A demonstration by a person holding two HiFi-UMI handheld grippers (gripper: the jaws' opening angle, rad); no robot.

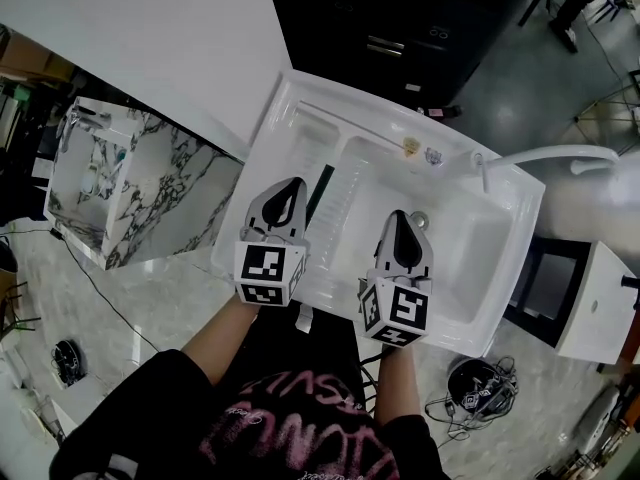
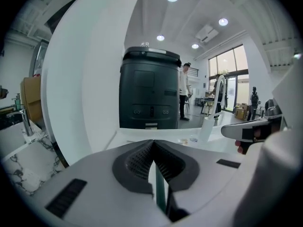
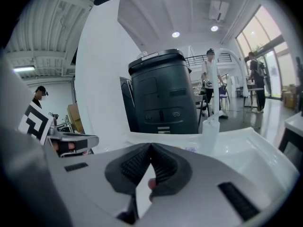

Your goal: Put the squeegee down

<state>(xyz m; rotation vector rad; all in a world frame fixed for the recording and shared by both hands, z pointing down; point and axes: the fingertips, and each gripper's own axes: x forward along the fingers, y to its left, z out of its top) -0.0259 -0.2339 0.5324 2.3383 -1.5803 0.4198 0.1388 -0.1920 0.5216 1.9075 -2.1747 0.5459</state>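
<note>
- Sink unit [image 1: 285,103]: a white moulded unit with a ribbed drainboard and a basin. It lies beneath both grippers, the drainboard under the left one and the basin under the right.
- Dark cabinet [image 1: 400,28]: stands beyond the far rim of the sink, straight ahead of both sets of jaws [image 2: 150,93] [image 3: 163,96].
- Marble-patterned counter [image 1: 130,183]: well to the left of the left gripper.
- Faucet [image 1: 545,155]: a white arched spout, ahead and to the right of the right gripper.
- Left gripper [image 1: 296,182]: held over the drainboard. Its own view shows the ribbed pads meeting at their tips [image 2: 154,142], with nothing clamped between them.
- Right gripper [image 1: 398,214]: held over the basin, beside the left gripper and apart from it. Its jaws are likewise closed tip to tip [image 3: 151,145] and carry nothing.
- Squeegee [image 1: 320,193]: a dark narrow strip lying on the drainboard, just right of the left gripper's tips. It runs back beneath that gripper and shows as a green band through the gap behind the pads [image 2: 160,193]. Neither gripper holds it.
- Drain [image 1: 419,220]: a small round fitting in the basin, just right of the right gripper's tips.
</note>
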